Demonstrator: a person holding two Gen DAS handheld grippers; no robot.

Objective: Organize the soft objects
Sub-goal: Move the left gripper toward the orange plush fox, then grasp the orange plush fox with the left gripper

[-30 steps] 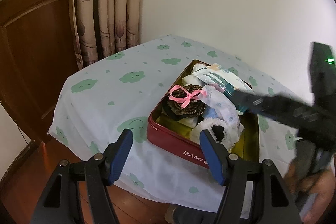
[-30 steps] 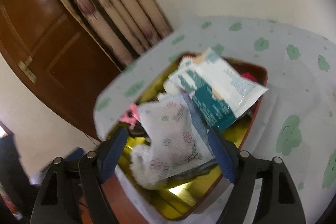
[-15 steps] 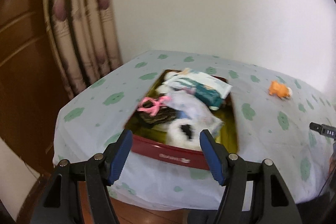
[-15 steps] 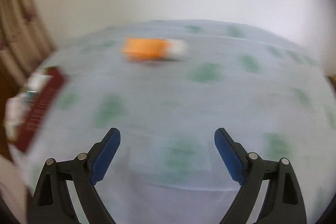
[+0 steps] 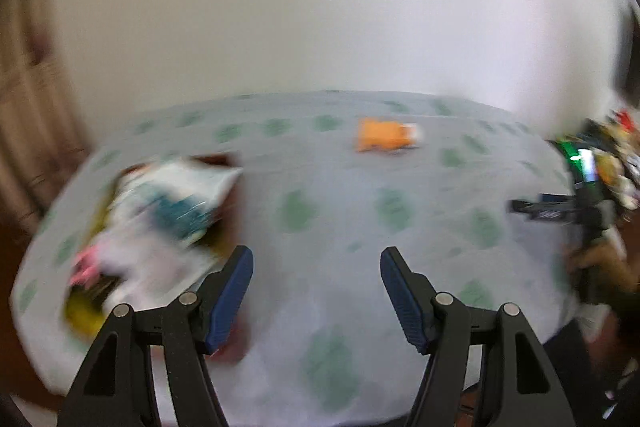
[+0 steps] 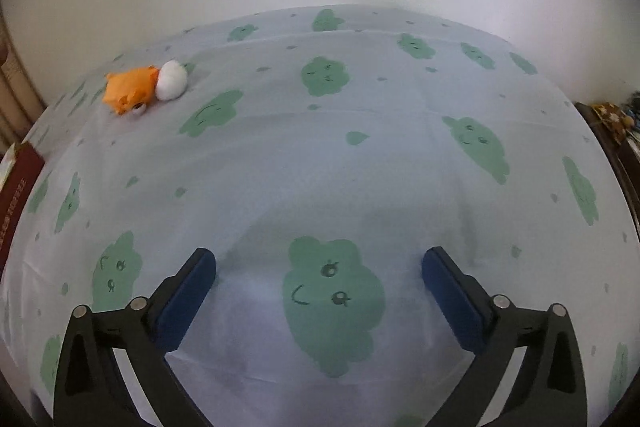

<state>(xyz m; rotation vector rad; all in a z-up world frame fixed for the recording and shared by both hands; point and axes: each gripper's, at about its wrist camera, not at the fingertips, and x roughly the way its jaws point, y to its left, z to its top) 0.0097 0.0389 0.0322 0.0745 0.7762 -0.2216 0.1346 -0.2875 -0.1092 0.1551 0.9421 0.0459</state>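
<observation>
An orange and white plush toy [image 6: 144, 87] lies on the cloud-print tablecloth [image 6: 360, 167], far left of my right gripper [image 6: 319, 267], which is open and empty above the cloth. In the blurred left wrist view the plush toy [image 5: 388, 134] sits ahead of my open, empty left gripper [image 5: 316, 267]. The red tin [image 5: 230, 211] with soft items and packets [image 5: 176, 199] is at the left. The right gripper [image 5: 560, 209] shows at the right edge there.
The red tin's edge [image 6: 16, 195] shows at the far left of the right wrist view. A white wall stands behind the table. A dark shelf with small items [image 6: 616, 119] is at the right. A curtain [image 5: 24, 115] hangs at the left.
Both grippers have swung right, away from the tin. The right wrist view has settled on the tablecloth with the plush at upper left. Both stay open.
</observation>
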